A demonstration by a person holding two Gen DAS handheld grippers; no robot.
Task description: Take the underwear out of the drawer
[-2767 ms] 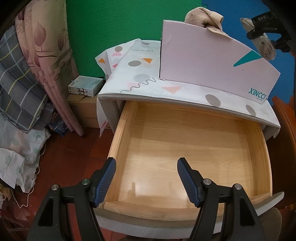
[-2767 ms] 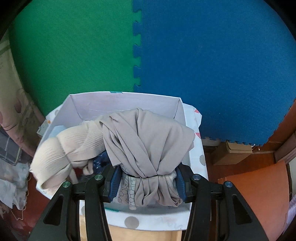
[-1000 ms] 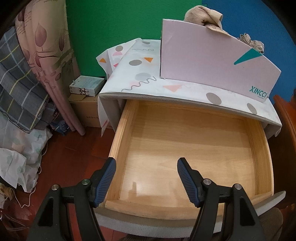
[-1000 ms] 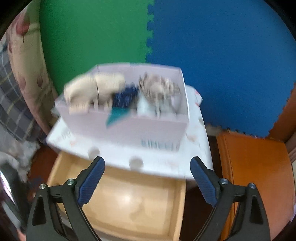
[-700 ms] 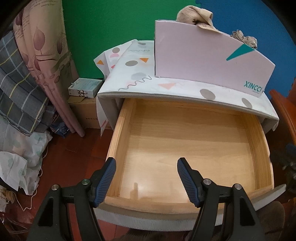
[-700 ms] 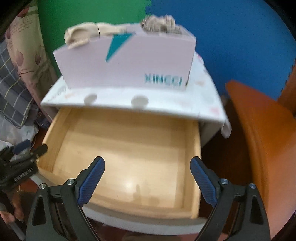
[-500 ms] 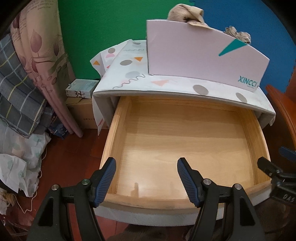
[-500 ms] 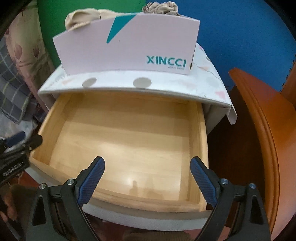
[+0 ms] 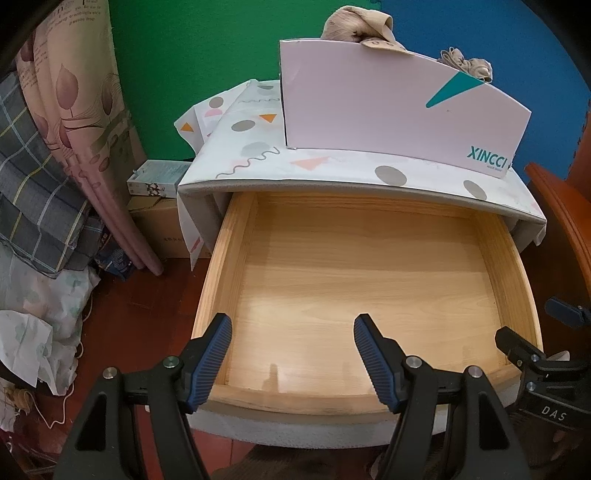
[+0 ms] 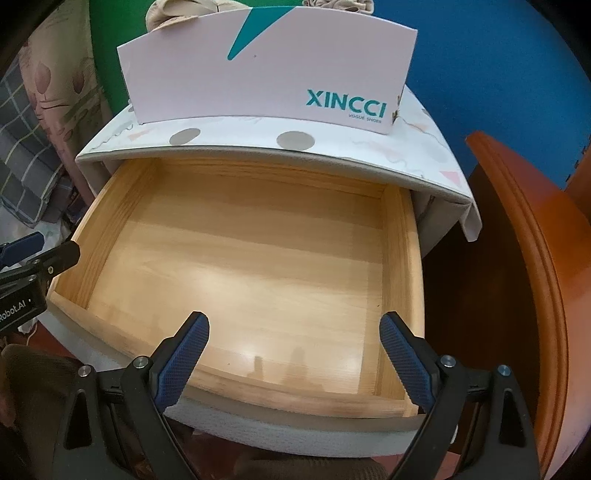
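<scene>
Underwear is absent from the drawer [image 9: 362, 280], whose smooth pale wooden floor lies bare. Nearest, the left gripper [image 9: 291, 354] and right gripper [image 10: 293, 354] are held wide and empty over the drawer's front edge, their ribbed blue pads pointed down, probably because nothing is left to lift. Farther back, a pink cardboard box [image 10: 266, 74] stands on the patterned cabinet top [image 9: 258, 155], and beige bundled underwear [image 9: 356, 26] is seen bulging above its rim.
</scene>
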